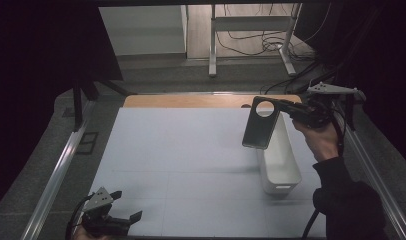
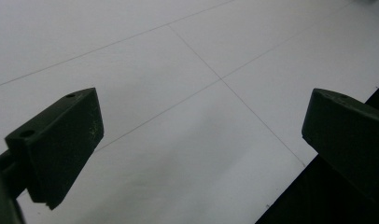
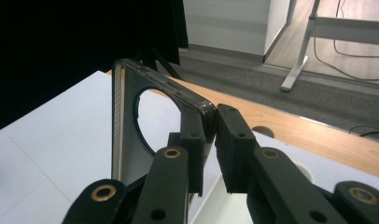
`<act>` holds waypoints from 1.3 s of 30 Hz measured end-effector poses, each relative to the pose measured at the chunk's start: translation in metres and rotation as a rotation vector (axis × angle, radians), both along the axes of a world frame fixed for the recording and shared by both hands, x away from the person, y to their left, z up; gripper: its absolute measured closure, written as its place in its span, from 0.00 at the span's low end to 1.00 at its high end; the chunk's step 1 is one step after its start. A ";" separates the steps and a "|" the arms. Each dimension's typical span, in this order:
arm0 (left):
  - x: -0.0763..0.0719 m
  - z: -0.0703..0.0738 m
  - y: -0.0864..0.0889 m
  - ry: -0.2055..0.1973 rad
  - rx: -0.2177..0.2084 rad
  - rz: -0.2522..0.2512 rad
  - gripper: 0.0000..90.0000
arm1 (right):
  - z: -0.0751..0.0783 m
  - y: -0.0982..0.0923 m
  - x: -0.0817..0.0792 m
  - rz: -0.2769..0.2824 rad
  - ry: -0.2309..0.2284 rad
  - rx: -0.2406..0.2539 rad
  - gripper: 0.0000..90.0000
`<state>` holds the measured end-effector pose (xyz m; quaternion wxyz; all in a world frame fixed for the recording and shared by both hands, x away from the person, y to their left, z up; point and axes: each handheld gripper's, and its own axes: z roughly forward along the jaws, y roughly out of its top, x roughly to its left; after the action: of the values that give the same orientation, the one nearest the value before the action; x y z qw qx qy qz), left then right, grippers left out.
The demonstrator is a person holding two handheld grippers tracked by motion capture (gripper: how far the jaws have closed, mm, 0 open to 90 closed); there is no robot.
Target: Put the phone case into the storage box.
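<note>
We hold a dark phone case (image 1: 261,126) in the air over the far end of the white bin (image 1: 280,165), pinched at its top corner beside the round camera cutout by the right gripper (image 3: 211,135), whose jaws are pressed onto the thin rim. It looks light and fairly stiff yet flexible, with a smooth edge that could swivel or slip in so small a bite; gripping along a long side seems steadier. Our left gripper (image 2: 201,130) rests spread wide over the white table (image 1: 181,160).

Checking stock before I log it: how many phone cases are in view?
1: a dark phone case with a round camera cutout, clamped in the right gripper above the white rectangular bin. The bin's inside is partly hidden.
</note>
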<state>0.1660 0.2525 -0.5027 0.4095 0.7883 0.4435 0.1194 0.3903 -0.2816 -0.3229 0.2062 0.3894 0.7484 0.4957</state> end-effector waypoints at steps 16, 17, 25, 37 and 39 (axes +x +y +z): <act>0.000 0.000 -0.001 0.004 0.001 -0.006 0.00 | 0.007 -0.023 0.021 -0.041 -0.039 -0.037 0.90; 0.000 0.000 -0.001 0.003 0.004 -0.006 0.00 | 0.008 -0.024 0.022 -0.047 -0.040 -0.043 0.90; 0.000 0.000 -0.001 0.006 0.007 -0.009 0.00 | 0.011 -0.031 0.031 -0.052 -0.062 -0.051 0.90; 0.001 0.000 -0.001 0.008 0.010 -0.010 0.00 | 0.012 -0.041 0.047 -0.059 -0.089 -0.074 0.90; 0.001 0.000 -0.002 0.009 0.011 -0.011 0.00 | 0.011 -0.042 0.051 -0.063 -0.090 -0.077 0.90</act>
<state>0.1669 0.2510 -0.5031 0.4038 0.7933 0.4406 0.1159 0.4410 -0.3237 -0.3122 0.2698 0.3819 0.7442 0.4769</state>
